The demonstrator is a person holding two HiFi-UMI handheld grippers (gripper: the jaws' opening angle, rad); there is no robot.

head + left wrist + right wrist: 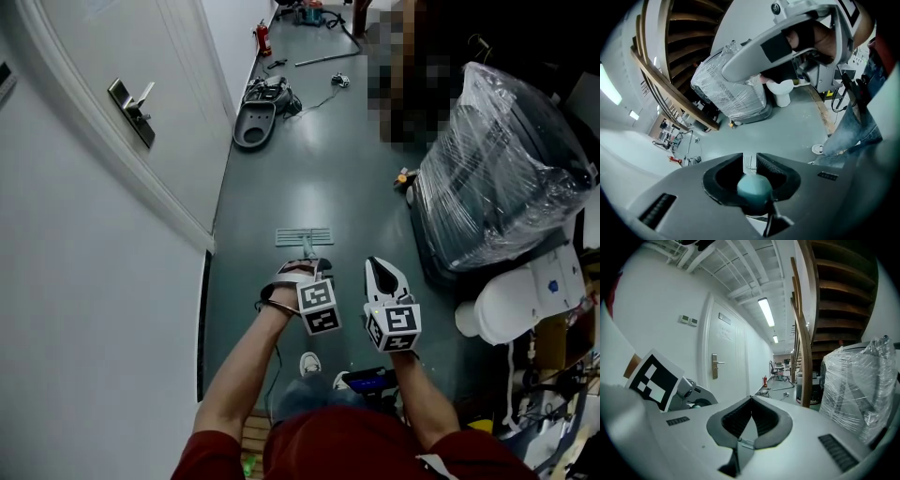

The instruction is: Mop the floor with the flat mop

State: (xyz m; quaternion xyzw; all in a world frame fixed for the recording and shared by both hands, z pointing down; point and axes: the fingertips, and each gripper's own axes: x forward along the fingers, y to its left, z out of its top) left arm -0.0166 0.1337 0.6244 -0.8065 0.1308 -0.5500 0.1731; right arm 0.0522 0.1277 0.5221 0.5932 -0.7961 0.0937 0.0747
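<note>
The flat mop's grey head (pixel 304 236) lies flat on the grey-green floor (pixel 319 169), just ahead of my hands. Its thin handle rises to my left gripper (pixel 305 268). In the left gripper view the jaws of this gripper (pixel 750 160) are shut around the teal handle (pixel 753 185), with the mop head (pixel 749 162) far below between them. My right gripper (pixel 381 266) hangs beside it to the right. Its jaws (pixel 751 400) meet at the tips with nothing between them.
A white door with a lever handle (pixel 131 111) lines the left wall. A large plastic-wrapped load (pixel 497 178) and a white tub (pixel 514 302) stand at the right. A grey machine part (pixel 255 122), cables and a red extinguisher (pixel 263 37) lie further down the corridor.
</note>
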